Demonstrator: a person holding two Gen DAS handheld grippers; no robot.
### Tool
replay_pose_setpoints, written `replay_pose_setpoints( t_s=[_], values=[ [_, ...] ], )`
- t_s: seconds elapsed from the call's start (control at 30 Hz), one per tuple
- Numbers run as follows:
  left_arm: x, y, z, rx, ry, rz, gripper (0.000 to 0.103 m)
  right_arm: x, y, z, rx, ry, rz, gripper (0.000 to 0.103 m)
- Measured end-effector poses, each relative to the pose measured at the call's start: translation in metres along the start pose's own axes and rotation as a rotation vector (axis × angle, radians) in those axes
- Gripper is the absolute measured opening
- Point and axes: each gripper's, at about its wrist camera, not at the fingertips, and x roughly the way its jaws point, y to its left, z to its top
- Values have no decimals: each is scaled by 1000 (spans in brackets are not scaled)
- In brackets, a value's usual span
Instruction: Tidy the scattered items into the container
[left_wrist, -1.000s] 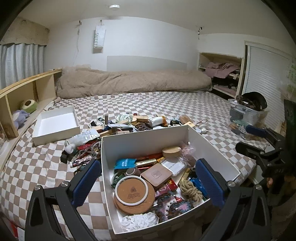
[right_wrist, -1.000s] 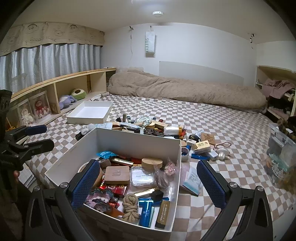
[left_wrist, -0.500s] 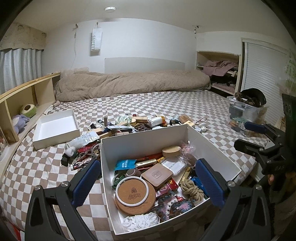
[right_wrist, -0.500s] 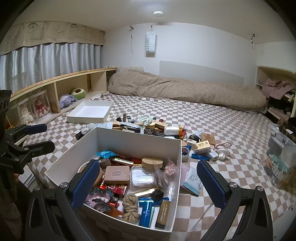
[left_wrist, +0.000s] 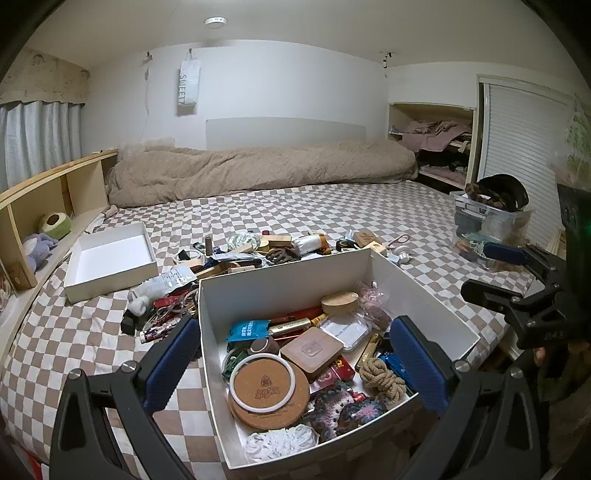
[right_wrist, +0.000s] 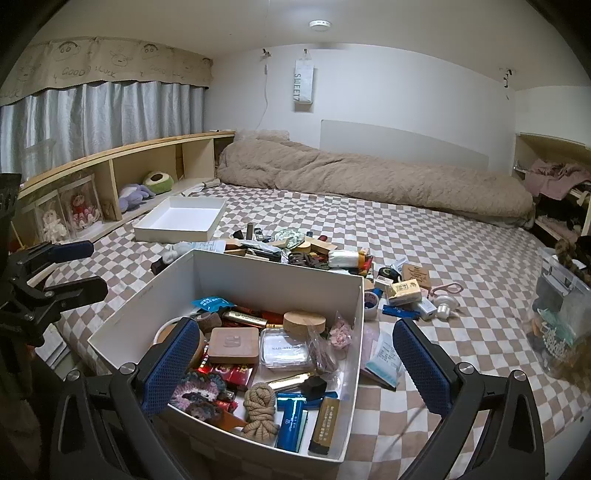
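Note:
A white open box (left_wrist: 288, 284) (right_wrist: 258, 280) sits on the checkered bed near its front edge, holding cork coasters (left_wrist: 264, 386), a brown case (left_wrist: 312, 349), a rope knot (right_wrist: 260, 406) and other small items. Behind it lies a heap of scattered items (left_wrist: 258, 247) (right_wrist: 306, 251); more lie to its right, among them a small carton (right_wrist: 404, 290). My left gripper (left_wrist: 295, 365) is open above the box's near end, empty. My right gripper (right_wrist: 299, 365) is open too, straddling the box's right wall. Each gripper shows in the other's view (left_wrist: 517, 284) (right_wrist: 55, 273).
A white lid or shallow tray (left_wrist: 110, 258) (right_wrist: 181, 221) lies at the far left of the bed. A rolled beige duvet (left_wrist: 258, 173) fills the back. A wooden shelf (right_wrist: 110, 173) with plush toys runs along the left. A clear bin (left_wrist: 487, 221) stands at the right.
The left view has risen and tilted slightly, so the box and heap sit a little lower in frame. The right gripper has barely moved. Both stay open.

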Motion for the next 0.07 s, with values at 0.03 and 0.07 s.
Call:
replay_pose_setpoints(
  t_s=[0.03,0.07],
  values=[
    [0,0,0,1,-1,1,103,0,0,0,-1,-1,0,103],
    [0,0,0,2,-1,3,103,-1,0,0,-2,-2,0,103]
  ],
)
